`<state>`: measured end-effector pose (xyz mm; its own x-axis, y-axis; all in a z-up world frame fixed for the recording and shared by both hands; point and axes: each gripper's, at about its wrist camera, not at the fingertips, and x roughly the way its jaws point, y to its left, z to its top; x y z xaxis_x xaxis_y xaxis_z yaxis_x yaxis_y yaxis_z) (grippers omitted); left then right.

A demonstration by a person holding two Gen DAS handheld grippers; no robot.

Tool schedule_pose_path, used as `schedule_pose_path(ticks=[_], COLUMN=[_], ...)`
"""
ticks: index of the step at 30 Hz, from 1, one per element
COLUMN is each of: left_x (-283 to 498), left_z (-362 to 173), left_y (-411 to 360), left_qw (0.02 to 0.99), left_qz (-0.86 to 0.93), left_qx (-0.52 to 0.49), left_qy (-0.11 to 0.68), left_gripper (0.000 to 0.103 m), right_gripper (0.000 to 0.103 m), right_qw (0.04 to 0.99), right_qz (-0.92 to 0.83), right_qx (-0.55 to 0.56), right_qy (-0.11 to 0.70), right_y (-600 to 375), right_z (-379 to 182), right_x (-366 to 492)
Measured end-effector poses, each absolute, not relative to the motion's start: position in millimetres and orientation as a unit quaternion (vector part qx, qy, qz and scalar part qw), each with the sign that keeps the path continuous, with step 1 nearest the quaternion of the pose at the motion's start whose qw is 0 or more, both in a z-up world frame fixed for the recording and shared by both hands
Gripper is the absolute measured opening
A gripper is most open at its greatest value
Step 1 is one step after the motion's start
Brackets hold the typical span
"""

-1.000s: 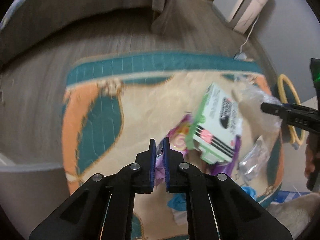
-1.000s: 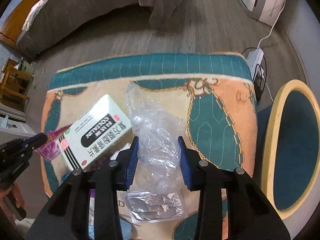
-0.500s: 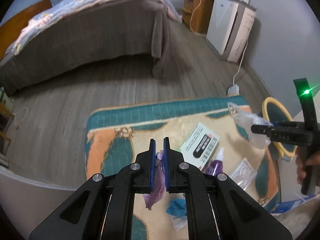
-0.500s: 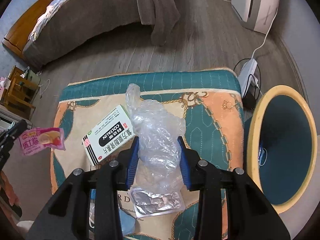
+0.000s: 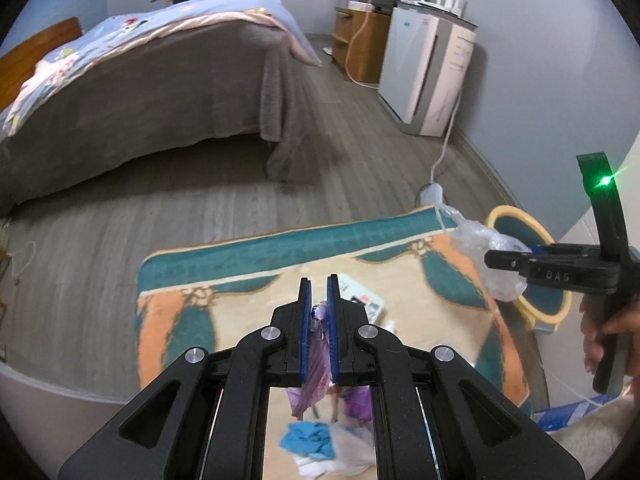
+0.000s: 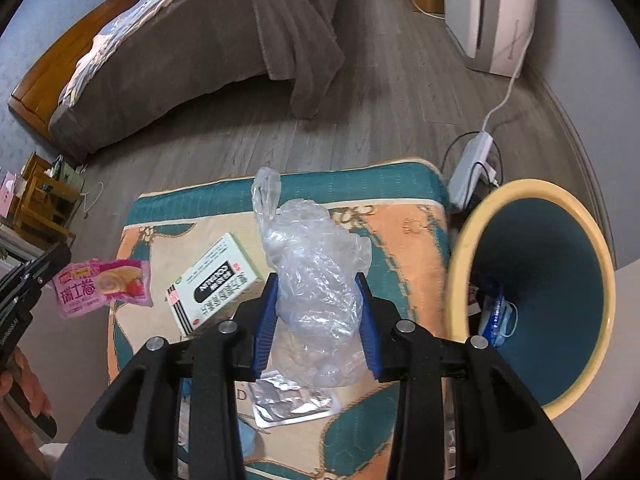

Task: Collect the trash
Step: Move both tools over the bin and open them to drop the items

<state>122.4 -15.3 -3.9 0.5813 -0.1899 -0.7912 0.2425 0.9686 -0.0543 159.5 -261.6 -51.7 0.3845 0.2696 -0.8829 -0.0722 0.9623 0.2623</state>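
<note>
1. The right gripper [image 6: 316, 320] is clamped on a crumpled clear plastic bag [image 6: 316, 276], held above the rug [image 6: 404, 236] near the waste bin [image 6: 532, 188], likely for dropping in.
2. The left gripper [image 5: 319, 312] is pinched tight on a pink snack wrapper [image 6: 102, 286], lifted off the rug.
3. A white medicine box [image 6: 212, 284] and a foil sachet [image 6: 292, 402] lie on the rug.
4. A power strip [image 6: 470, 172] lies beside the bin; the bin mouth appears unobstructed.

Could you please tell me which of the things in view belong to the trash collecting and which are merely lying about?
Job: pink snack wrapper in left gripper; clear plastic bag in right gripper; white box; foil sachet; bin.

Lying about: bed, power strip, rug.
</note>
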Motion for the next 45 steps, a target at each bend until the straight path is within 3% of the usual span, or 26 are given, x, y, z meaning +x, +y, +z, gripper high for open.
schedule_pose_path(ticks=[27,36,45], left_x=[86.2,83.7,93.5], left_z=[2.0,-10.6,-11.2], left_y=[-143.1,-211.2,-273.8], left_qw=[0.891,0.867,0.862], left_qz=[-0.231,-0.277,-0.295], left_qx=[0.059,0.023,0.074], left_qy=[0.386,0.412,0.406], left_gripper=[0.009,0.009,0.009], right_gripper=[0.036,0.036,0.036], right_qw=[0.856,0.844,0.836], right_qz=[-0.053,-0.066,-0.087], right_qx=[0.132,0.143,0.166], right_qy=[0.497,0.513,0.515], right_y=[-439.3,-460.5,-479.2], right_z=[-46.9,-66.4,-73.0], right_x=[147.1,149.0,145.5])
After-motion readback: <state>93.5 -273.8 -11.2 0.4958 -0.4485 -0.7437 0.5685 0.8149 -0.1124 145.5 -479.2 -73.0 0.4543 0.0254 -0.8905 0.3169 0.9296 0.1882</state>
